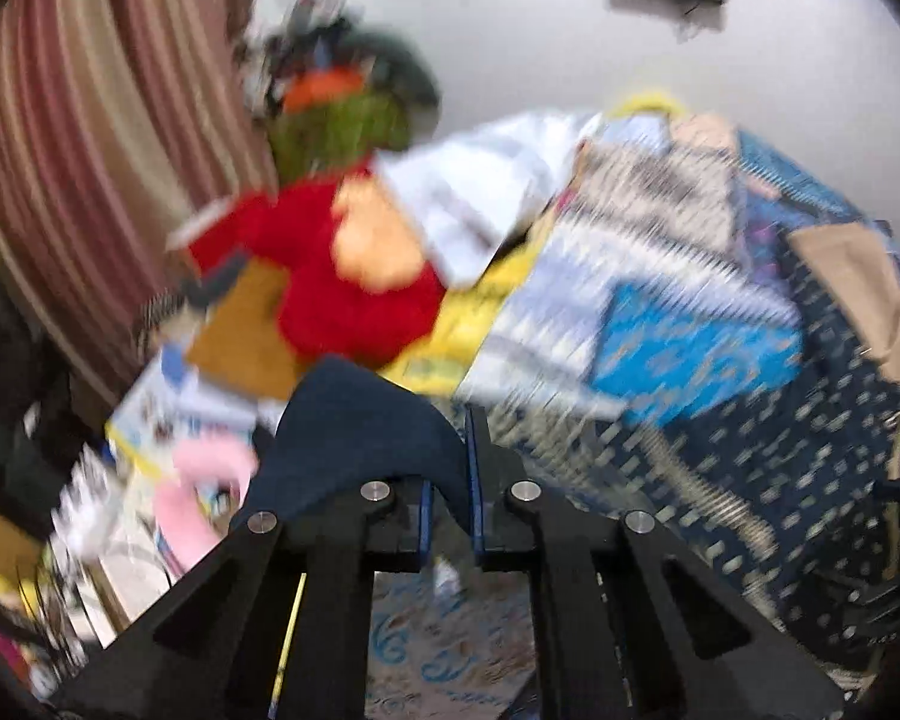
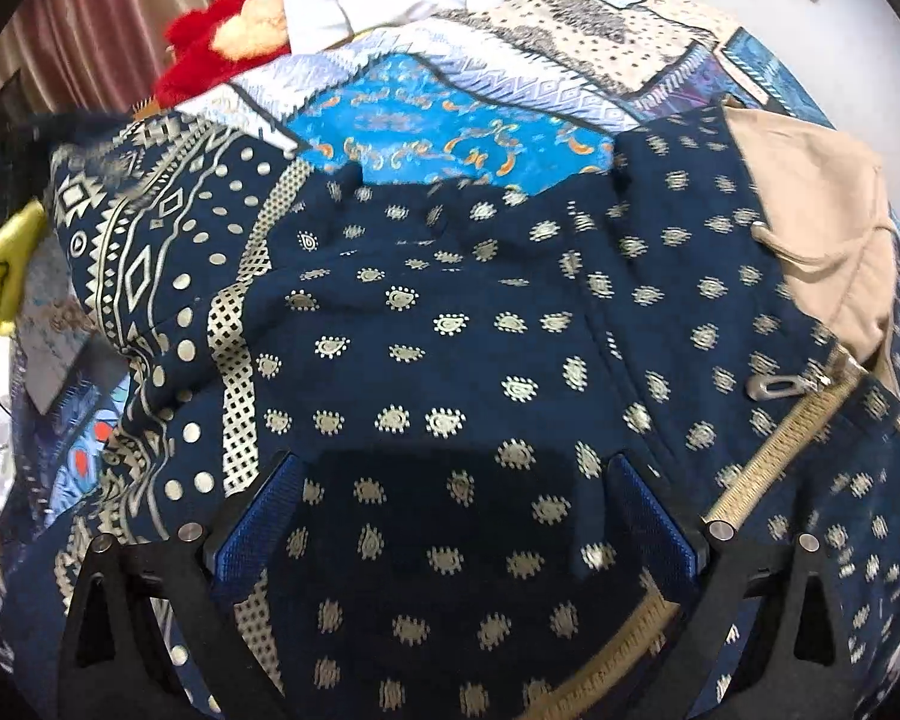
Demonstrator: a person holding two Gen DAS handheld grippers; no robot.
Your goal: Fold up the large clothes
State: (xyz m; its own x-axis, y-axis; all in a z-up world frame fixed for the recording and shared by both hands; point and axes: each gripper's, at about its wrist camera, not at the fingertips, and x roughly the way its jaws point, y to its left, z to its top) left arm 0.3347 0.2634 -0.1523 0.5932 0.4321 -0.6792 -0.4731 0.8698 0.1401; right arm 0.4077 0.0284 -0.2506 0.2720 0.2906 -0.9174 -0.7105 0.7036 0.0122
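Observation:
A large navy garment with pale printed motifs and a beige zipper lies spread over the bed. My right gripper is open, hovering just above it, with blue pads wide apart. My left gripper is shut on a fold of the navy cloth and holds it lifted; the view is motion-blurred. The rest of the garment shows at the right of the left wrist view.
A patchwork blue bedspread covers the bed. A beige cloth lies at the right. A red plush toy and white fabric sit at the far side. Striped curtains hang at the left. Clutter lies beside the bed.

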